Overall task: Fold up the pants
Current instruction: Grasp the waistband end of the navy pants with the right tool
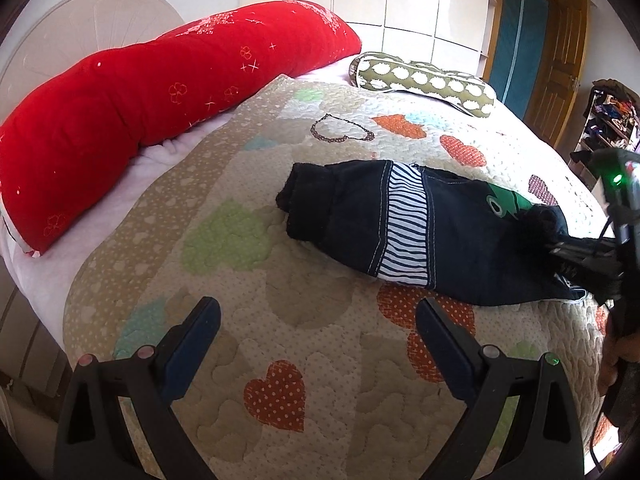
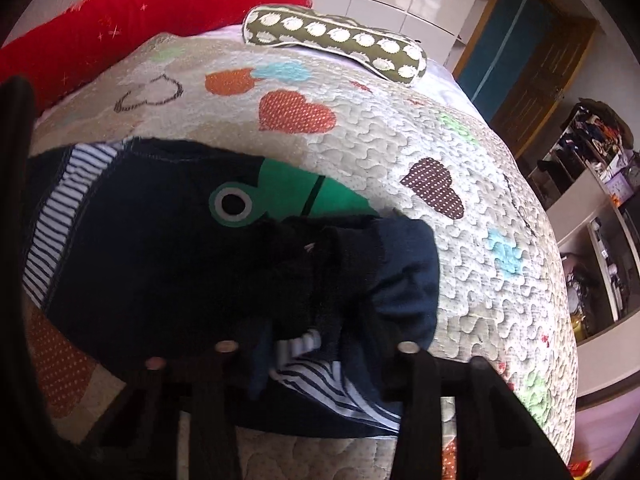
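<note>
Right wrist: pants (image 2: pixel 160 248) between fingers (image 2: pixel 416 364).

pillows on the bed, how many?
2. The long red pillow lies along the headboard side; the olive spotted bolster lies at the quilt's far edge. Others may sit outside both views.

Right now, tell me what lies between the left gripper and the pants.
Only bare quilt, shown in the left wrist view: the left gripper hangs open short of the pants, nothing between.
</note>
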Available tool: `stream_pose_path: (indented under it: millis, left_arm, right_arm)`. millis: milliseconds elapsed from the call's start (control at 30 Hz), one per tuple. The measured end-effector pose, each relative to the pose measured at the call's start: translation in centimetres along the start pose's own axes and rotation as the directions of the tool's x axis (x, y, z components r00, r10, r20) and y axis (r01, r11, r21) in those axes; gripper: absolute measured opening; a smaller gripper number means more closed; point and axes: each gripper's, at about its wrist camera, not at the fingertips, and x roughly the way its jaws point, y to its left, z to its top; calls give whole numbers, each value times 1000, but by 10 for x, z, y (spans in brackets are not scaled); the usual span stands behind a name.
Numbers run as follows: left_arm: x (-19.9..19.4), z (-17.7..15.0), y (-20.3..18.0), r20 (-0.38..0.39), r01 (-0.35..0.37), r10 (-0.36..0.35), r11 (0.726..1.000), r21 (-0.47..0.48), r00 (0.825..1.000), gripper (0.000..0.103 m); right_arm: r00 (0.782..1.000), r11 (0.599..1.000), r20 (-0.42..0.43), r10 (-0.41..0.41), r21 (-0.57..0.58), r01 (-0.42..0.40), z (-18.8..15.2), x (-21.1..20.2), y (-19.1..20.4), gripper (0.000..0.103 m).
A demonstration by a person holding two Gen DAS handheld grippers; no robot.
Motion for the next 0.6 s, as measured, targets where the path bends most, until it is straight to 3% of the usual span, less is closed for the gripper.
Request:
stream_pose_path:
  millis: [33,233,367,600]
  left_arm:
    - [-1,0,-1,0,1,-1,1000,1,1000,98]
    - [-9,0,-3,5,9,-9,1000,-1,1000,98]
    - [-13,1,1,6,11,-11,1000,-15,1000,98]
    - [-9,3,1,-12,23,-24,999,-29,1000,98]
  right_arm:
    - [1000,999,9,23,28,-23,0,-5,-7,21]
    - [997,986,62,55,156,-64,-8,-28,-47,19]
    - [996,957,79,52,281,-72,-23,-35,-94,19]
    - [1000,879,-13,11,477,-3,-62,-13,-171,19]
